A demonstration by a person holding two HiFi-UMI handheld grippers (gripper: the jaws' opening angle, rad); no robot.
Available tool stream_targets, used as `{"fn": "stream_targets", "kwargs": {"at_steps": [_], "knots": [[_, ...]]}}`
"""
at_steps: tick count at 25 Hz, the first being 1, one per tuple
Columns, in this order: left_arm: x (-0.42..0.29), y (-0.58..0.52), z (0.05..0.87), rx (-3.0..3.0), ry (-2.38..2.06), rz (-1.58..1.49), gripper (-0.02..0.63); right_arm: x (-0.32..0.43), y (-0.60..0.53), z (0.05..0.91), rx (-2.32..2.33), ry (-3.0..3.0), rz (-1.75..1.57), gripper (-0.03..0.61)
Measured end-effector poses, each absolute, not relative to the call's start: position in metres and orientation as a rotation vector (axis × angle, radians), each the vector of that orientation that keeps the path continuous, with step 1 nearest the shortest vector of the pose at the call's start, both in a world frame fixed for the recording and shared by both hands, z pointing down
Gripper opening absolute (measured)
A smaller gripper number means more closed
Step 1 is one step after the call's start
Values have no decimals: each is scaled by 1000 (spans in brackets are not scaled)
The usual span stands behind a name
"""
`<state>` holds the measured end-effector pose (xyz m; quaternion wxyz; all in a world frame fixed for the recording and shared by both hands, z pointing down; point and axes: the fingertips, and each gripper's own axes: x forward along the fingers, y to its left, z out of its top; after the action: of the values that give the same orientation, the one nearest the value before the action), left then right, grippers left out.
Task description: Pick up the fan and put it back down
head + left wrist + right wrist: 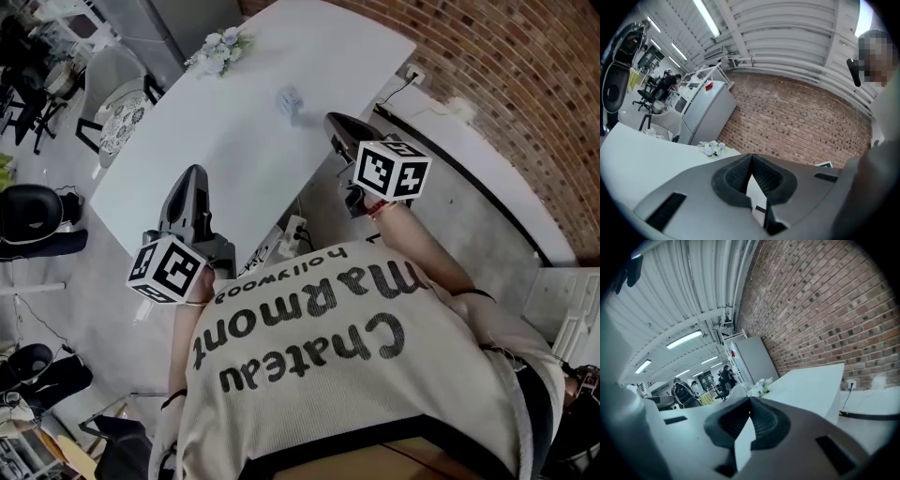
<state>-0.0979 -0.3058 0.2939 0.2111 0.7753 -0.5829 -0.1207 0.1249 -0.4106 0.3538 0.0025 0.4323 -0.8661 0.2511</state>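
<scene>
Beside brick wall point(525, 94), white table point(234, 131), flowers point(217, 49)

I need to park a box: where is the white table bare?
The white table is mostly bare: the near half, from the small fan to the near end, and the far end past the flowers. Only those two spots, at opposite long edges, are taken.

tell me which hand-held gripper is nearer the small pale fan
The right hand-held gripper: its tip is close to the small pale blue fan; the left hand-held gripper is farther back.
</scene>
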Motion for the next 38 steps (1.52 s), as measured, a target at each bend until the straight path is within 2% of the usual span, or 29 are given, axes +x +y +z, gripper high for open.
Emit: {"fn": "stream_targets", "kwargs": {"at_steps": [5,9,17,29,35,38], "knots": [[-104,-323,296,2093,-1709,-350,0,118,-447,379,1267,-2704,777,5],[-110,-335,301,2058,-1755,-377,0,111,-471,400,1197,-2681,808,75],[-122,-351,310,1987,-1819,-353,0,92,-506,437,1089,-2623,854,174],[-124,-365,314,1979,-1817,-339,0,65,-532,474,1004,-2519,820,254],[-123,-362,317,1957,-1824,-328,0,59,-538,488,1017,-2468,758,255],[-125,-359,317,1953,-1831,-332,0,58,-539,493,1030,-2453,728,222]]}}
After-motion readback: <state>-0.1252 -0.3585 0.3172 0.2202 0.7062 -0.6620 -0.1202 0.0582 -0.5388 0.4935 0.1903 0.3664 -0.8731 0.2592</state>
